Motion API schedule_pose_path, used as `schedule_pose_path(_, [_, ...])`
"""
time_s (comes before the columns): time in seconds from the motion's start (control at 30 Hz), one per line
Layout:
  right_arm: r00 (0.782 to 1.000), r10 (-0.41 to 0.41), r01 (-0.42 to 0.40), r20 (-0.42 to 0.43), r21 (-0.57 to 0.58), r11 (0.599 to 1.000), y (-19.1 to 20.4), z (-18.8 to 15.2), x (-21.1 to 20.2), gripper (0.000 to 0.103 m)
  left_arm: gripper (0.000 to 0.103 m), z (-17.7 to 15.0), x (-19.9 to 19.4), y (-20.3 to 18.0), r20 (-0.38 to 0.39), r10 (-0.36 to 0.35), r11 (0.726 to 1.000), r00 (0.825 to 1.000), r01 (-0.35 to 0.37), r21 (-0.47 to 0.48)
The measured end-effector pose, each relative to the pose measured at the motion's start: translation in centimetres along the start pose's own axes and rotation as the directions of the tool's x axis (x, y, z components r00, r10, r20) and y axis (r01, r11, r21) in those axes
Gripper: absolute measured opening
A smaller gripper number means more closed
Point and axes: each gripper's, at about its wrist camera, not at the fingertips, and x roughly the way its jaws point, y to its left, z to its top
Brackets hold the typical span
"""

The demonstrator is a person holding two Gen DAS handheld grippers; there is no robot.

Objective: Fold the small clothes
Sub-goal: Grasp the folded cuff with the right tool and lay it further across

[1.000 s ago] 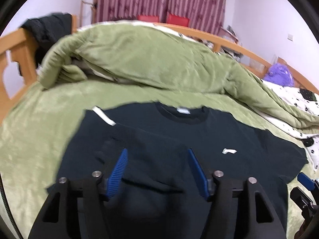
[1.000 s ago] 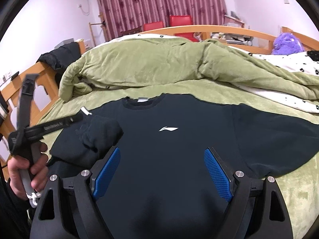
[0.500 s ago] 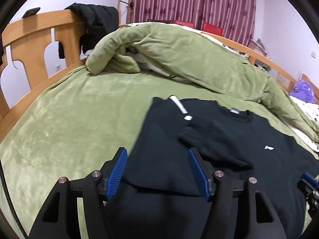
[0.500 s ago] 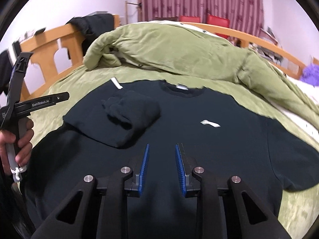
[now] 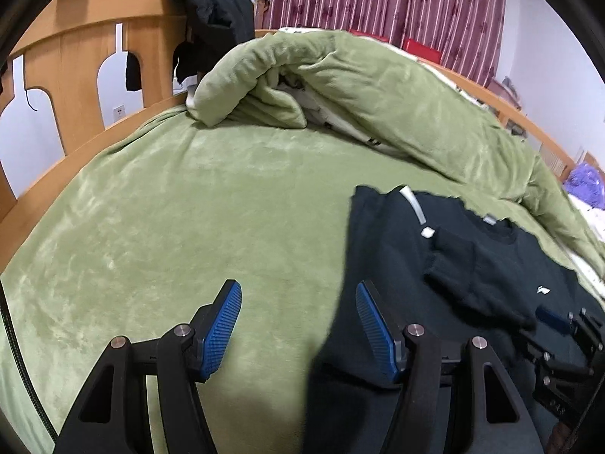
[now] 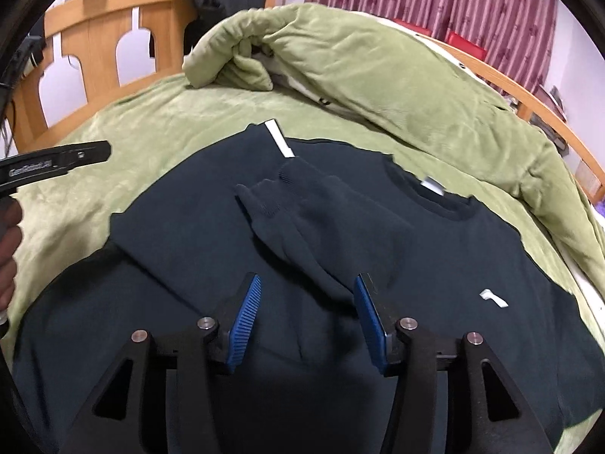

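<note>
A dark navy sweatshirt [image 6: 435,265] with a small white logo [image 6: 493,298] lies flat on the green bedspread [image 5: 189,208]. Its left sleeve [image 6: 298,208] is folded in over the chest, cuff up. It also shows in the left wrist view [image 5: 397,265]. My left gripper [image 5: 298,325] is open and empty, low over the sweatshirt's left edge and the bedspread. My right gripper [image 6: 306,317] is open and empty, just above the folded sleeve. The right gripper's tip shows in the left wrist view [image 5: 559,321]. The left gripper's body shows in the right wrist view [image 6: 56,162].
A bunched green duvet [image 5: 359,87] lies across the back of the bed. A wooden headboard [image 5: 94,56] with a black garment [image 5: 215,3] draped on it stands at the left. Dark red curtains [image 5: 378,0] hang behind. A purple plush toy [image 5: 586,185] sits far right.
My left gripper has swung left, off the sweatshirt toward its left edge. My right gripper narrowed, then opened again, and moved forward over the folded sleeve.
</note>
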Motion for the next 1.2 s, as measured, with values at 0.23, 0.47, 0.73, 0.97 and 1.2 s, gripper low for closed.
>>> schedule_pose_path(0.23, [0.994,-0.078,0.077,-0.080,-0.021,0.997,1.0,0.6,6.7,0.062,0.061,-0.5,1.6,0.8,-0.015,0.026,0.999,1.000,-0.026,0.024])
schedule_pose_path(0.47, [0.998,0.018,-0.007,-0.063,0.161,0.987,-2.9,1.8,7.0,0.007,0.061,-0.2,0.8,-0.3,0.007,0.042,0.999,0.999,-0.042,0.025])
schedule_pose_path(0.73, [0.995,-0.090,0.098,-0.039,0.329,0.939,-12.3,-0.9,0.3,0.007,0.061,0.3,-1.0,-2.3,0.040,0.027,0.999,0.999,-0.029,0.043])
schedule_pose_path(0.97, [0.988,-0.118,0.151,-0.100,0.442,0.884,-17.9,-7.3,-2.6,0.022,0.062,0.0,-1.9,-4.7,0.046,0.006,0.997,0.999,-0.010,0.079])
schedule_pose_path(1.2, [0.988,-0.114,0.149,-0.099,0.499,0.854,-20.0,-11.5,-3.1,0.052,0.064,-0.8,-1.9,-7.5,0.059,0.025,0.986,0.998,-0.034,0.165])
